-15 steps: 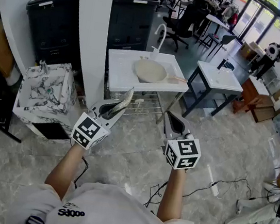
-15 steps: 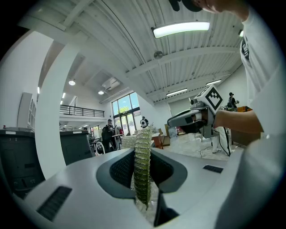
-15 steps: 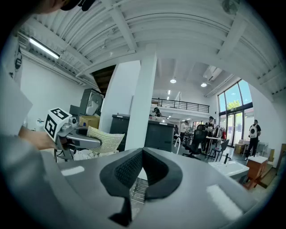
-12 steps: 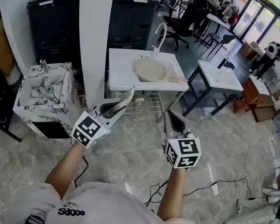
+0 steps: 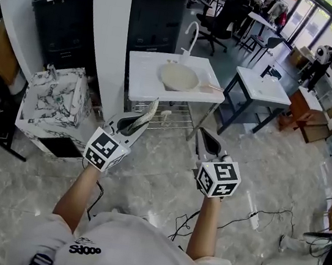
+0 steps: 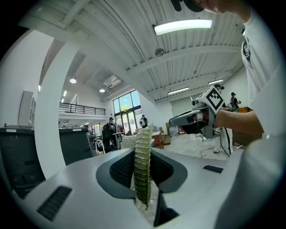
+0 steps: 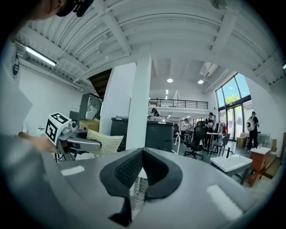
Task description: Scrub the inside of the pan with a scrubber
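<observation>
A pale round pan point(image 5: 178, 77) with a wooden handle lies in the white sink stand point(image 5: 140, 87) ahead of me. My left gripper point(image 5: 138, 123) is shut on a flat yellow-green scrubber point(image 6: 142, 167), which sticks up between its jaws and also shows as the scrubber point(image 7: 103, 143) in the right gripper view. My right gripper point(image 5: 206, 142) is shut with nothing in it; its tips meet point(image 7: 142, 152). Both grippers hover over the floor, well short of the stand and the pan.
A white pillar point(image 5: 109, 34) rises left of the stand, with dark cabinets point(image 5: 65, 15) behind. A marbled box point(image 5: 51, 105) sits on the floor at left. A second white table point(image 5: 260, 88) stands at right. Cables point(image 5: 252, 219) trail on the floor. People and chairs fill the back.
The view has shifted slightly forward toward the sink stand. Both grippers keep the same pose, the scrubber still clamped in the left one.
</observation>
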The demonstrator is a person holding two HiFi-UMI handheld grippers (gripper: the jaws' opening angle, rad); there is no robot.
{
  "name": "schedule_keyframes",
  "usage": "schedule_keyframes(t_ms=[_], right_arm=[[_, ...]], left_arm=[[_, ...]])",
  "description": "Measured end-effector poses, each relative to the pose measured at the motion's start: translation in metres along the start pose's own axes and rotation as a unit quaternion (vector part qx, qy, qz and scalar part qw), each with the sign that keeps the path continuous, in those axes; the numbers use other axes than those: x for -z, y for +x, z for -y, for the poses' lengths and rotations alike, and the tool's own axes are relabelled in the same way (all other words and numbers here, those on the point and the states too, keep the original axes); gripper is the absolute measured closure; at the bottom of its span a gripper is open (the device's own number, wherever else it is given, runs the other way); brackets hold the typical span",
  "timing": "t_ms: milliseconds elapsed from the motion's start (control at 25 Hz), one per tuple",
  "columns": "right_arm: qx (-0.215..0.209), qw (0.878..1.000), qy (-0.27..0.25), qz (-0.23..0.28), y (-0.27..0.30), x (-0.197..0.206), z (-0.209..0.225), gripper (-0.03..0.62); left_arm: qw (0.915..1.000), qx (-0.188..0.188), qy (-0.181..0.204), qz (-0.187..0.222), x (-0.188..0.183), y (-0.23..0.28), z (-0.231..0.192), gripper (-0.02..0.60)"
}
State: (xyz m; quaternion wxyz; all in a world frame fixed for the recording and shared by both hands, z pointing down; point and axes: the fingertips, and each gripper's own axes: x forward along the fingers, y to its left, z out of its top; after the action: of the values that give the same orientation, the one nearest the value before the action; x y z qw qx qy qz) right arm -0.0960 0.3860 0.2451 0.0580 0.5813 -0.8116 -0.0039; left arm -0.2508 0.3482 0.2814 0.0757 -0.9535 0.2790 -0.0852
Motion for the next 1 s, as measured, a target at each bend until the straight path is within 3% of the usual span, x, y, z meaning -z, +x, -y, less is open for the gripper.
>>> schedule_keyframes(t_ms=[520,1000], right_arm=[[-0.038,0.999,0.007,-0.014,-0.020,0.026,0.042,0.585],[-0.031,0.999,0.030,0.010,-0.026,0.028,0.078,0.585]], left_arm=[[0.9993,-0.026,-0.018,-0.018,0.007,0.034,0.040,0.511],[0.9993,-0.023,-0.011,-0.026,0.003,0.066,0.049,0.511]])
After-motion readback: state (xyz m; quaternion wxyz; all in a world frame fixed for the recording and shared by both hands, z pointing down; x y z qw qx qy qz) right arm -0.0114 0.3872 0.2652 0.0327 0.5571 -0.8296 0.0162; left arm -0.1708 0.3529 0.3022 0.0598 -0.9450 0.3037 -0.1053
